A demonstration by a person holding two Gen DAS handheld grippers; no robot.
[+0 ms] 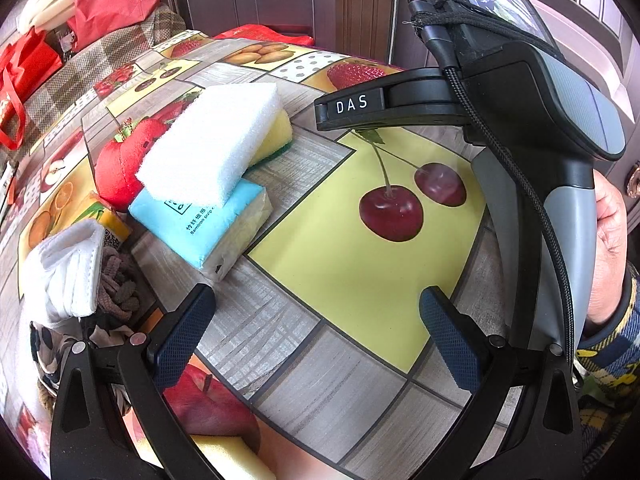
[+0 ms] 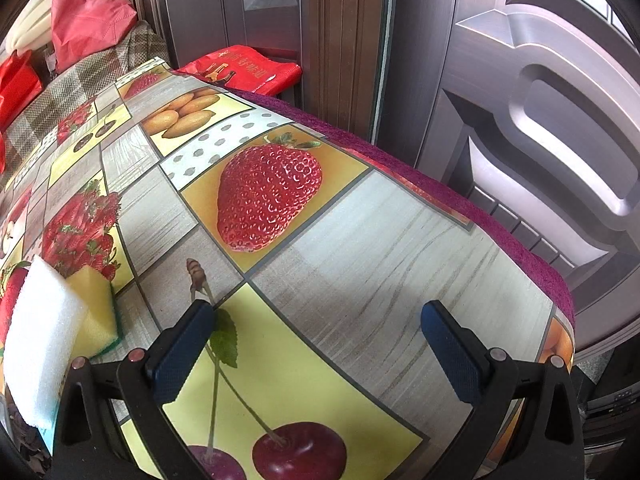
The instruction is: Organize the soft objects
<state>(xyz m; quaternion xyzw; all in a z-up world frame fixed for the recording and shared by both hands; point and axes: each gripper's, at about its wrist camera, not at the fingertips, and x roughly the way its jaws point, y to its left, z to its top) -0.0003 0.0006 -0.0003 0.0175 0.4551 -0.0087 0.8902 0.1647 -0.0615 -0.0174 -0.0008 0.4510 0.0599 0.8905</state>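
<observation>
In the left wrist view a white sponge (image 1: 208,140) lies on top of a yellow-green sponge (image 1: 276,136) and a blue tissue pack (image 1: 200,228). A red plush apple (image 1: 120,168) sits behind them. A folded white cloth (image 1: 66,268) and a brown cord bundle (image 1: 118,284) lie to the left. My left gripper (image 1: 316,336) is open and empty above the table, right of the pile. My right gripper (image 2: 316,344) is open and empty over the cherry picture; the white sponge (image 2: 38,344) and yellow sponge (image 2: 94,312) lie at its left.
The table wears a fruit-print oilcloth (image 1: 360,272) over a purple cloth edge (image 2: 480,208). The right gripper's body (image 1: 540,128) and hand fill the right of the left wrist view. Red bags (image 1: 108,0) and a checked sofa stand behind. A metal door (image 2: 560,120) stands at right.
</observation>
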